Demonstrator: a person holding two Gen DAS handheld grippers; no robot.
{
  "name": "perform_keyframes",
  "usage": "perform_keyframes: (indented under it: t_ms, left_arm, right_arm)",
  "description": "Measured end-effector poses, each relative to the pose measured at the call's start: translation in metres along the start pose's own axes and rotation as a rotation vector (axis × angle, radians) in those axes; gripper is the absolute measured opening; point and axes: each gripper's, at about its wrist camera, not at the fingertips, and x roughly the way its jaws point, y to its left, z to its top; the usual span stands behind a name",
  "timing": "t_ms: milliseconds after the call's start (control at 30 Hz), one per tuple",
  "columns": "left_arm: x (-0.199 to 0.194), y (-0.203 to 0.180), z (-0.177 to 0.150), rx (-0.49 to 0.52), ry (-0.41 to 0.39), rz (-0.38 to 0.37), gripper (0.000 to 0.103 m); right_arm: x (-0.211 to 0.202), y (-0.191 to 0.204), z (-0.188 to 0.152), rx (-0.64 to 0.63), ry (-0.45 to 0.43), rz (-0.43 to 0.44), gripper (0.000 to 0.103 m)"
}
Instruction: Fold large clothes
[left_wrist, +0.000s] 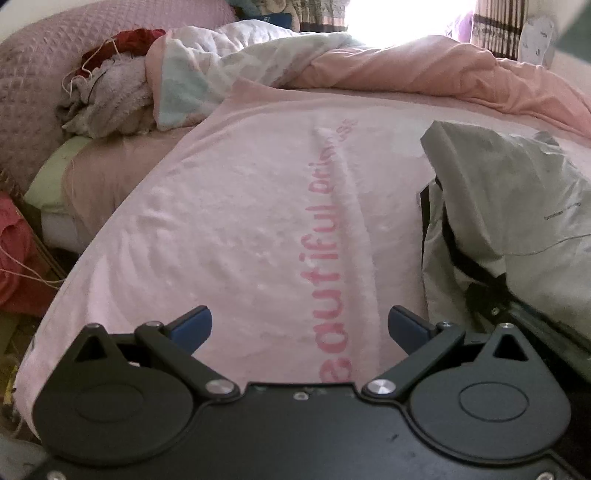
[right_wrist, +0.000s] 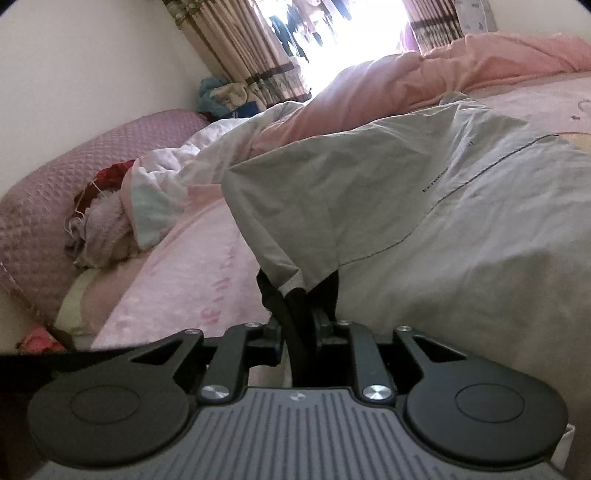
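Observation:
A pale grey garment (left_wrist: 517, 206) with black lining lies bunched on the right of the bed, and it fills the right half of the right wrist view (right_wrist: 424, 206). My right gripper (right_wrist: 300, 319) has its jaws close together, with a black fold of that garment (right_wrist: 295, 295) pinched between them at its near hem. My left gripper (left_wrist: 299, 326) hovers open over a pink cloth (left_wrist: 240, 221) printed with red lettering, spread flat on the bed. Nothing is between its blue-padded fingers (left_wrist: 195, 323). The grey garment lies just to its right.
A crumpled pink duvet (left_wrist: 443, 74) runs across the far side of the bed. A purple quilted pillow (left_wrist: 37, 92) and a heap of small clothes (left_wrist: 107, 99) sit at the left. The bed's left edge (left_wrist: 51, 184) drops to a red cloth (left_wrist: 14, 258) on the floor.

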Motion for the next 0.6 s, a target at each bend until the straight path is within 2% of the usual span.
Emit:
perform_keyframes:
  t_ms: [333,433,500,533,567,600]
  left_arm:
    - [-0.010,-0.006,-0.003,-0.011,-0.032,0.013,0.103]
    - [-0.011,-0.001,-0.004,-0.040,-0.030,0.008,0.103]
    - [-0.013,0.004,-0.004,-0.061,-0.033,0.011,0.103]
    - [-0.014,0.006,-0.004,-0.073,-0.037,0.009,0.103]
    - [-0.015,0.008,-0.004,-0.089,-0.043,0.006,0.103]
    - [-0.017,0.010,-0.004,-0.099,-0.048,-0.009,0.103]
  right_arm:
    - [-0.006,0.013,0.004,-0.036,0.048,-0.019,0.022]
    - [-0.003,0.021,0.011,-0.029,0.095,-0.046,0.027]
    - [-0.005,0.029,0.021,-0.029,0.134,-0.034,0.040]
    - [-0.011,0.030,0.025,-0.023,0.130,0.007,0.053]
    - [-0.021,0.031,0.031,-0.013,0.108,0.064,0.076]
    - [-0.032,0.032,0.036,-0.006,0.076,0.108,0.085]
